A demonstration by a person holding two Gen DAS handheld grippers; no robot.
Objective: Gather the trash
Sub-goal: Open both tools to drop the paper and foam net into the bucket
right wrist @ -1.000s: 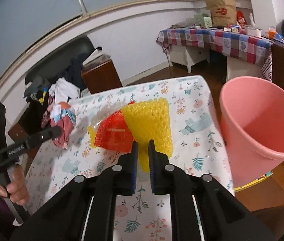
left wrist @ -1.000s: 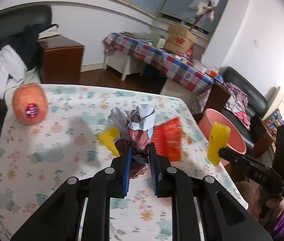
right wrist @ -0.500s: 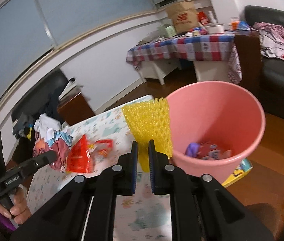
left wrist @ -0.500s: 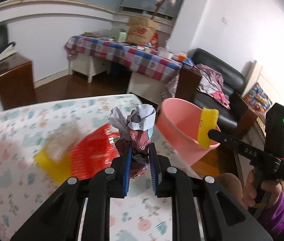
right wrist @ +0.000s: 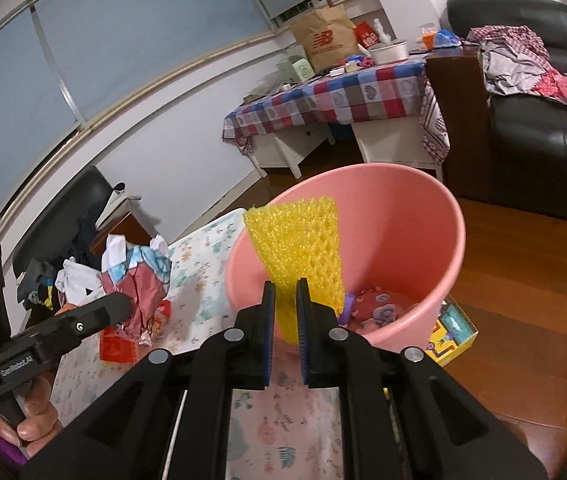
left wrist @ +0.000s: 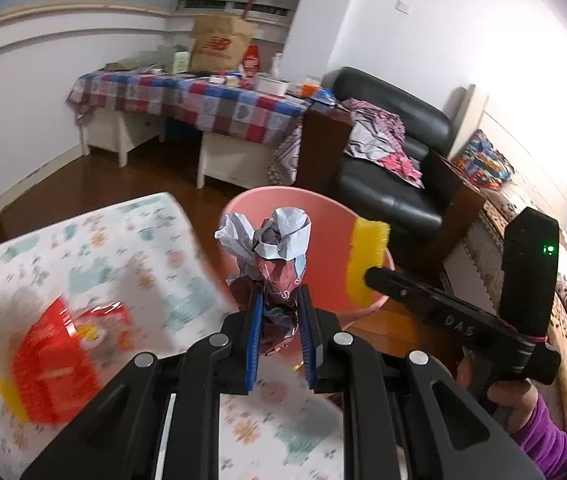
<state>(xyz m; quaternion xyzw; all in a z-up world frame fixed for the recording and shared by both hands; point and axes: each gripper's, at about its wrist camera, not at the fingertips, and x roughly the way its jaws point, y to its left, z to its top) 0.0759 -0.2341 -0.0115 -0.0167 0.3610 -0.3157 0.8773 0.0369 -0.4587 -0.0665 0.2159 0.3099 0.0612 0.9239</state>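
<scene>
Our left gripper [left wrist: 279, 320] clamps a crumpled red-and-white paper wad [left wrist: 273, 256]; our right gripper [right wrist: 285, 312] pinches a yellow foam net sleeve [right wrist: 299, 256] over the round pink plastic bin [right wrist: 415, 232] beside the floral tabletop [left wrist: 83, 256]

Smooth plastic bucket [right wrist: 435, 216], yellow foam netting [right wrist: 303, 248]

**Blurred, covered and cropped**

Left of the left-hand fingers [left wrist: 254, 320], a red wrapper [left wrist: 53, 364] and the yellow scrap under it smear with motion blur; their print is unreadable. The crumpled paper wad [left wrist: 273, 248] hides the pink bucket's [left wrist: 325, 216] inside in that view. Ahead of the right-hand fingers [right wrist: 269, 312], the yellow foam net [right wrist: 299, 248] covers part of the bucket's contents. The bench [right wrist: 283, 420] runs off the bottom edge.
</scene>
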